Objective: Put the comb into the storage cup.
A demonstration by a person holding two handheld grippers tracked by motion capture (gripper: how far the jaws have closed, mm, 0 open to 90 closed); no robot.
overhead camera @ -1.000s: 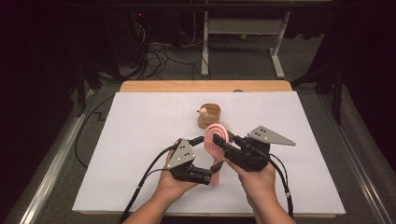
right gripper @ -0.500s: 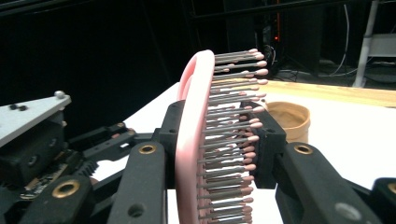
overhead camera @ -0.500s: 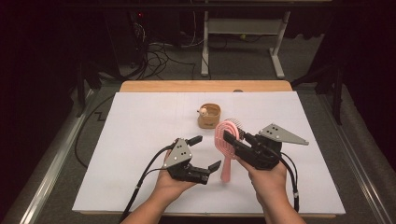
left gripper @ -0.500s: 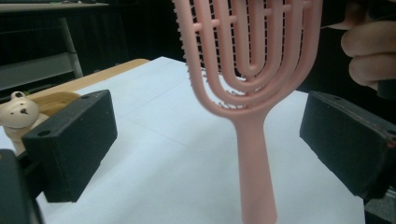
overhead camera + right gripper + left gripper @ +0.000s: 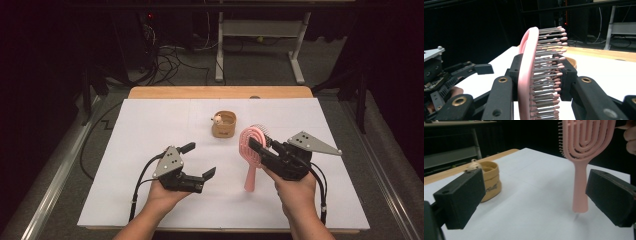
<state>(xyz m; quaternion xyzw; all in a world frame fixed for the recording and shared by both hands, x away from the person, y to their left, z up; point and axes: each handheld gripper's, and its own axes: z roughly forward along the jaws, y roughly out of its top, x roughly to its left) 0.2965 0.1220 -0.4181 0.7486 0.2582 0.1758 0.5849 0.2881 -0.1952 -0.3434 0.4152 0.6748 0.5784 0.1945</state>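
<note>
A pink hairbrush (image 5: 250, 172) hangs upright with its handle pointing down, just above the white sheet (image 5: 145, 125). My right gripper (image 5: 256, 145) is shut on its head, one jaw on the flat back and the other on the bristles (image 5: 549, 75). My left gripper (image 5: 198, 160) stands open to the left of the brush, with nothing between its pads. In the left gripper view the brush handle (image 5: 580, 187) hangs close to the right-hand pad (image 5: 611, 195), apart from it. A small tan cup (image 5: 224, 125) with a little figure on its rim stands behind.
The white sheet covers a wooden table whose far edge (image 5: 220, 92) shows bare. Beyond it stand a grey metal frame (image 5: 260, 35) and loose cables (image 5: 170, 60) on the dark floor. Cables trail from both grippers toward the near edge.
The right gripper has carried the brush to the right and stood it more upright. The left gripper has drawn away to the left, off the handle, and stands open.
</note>
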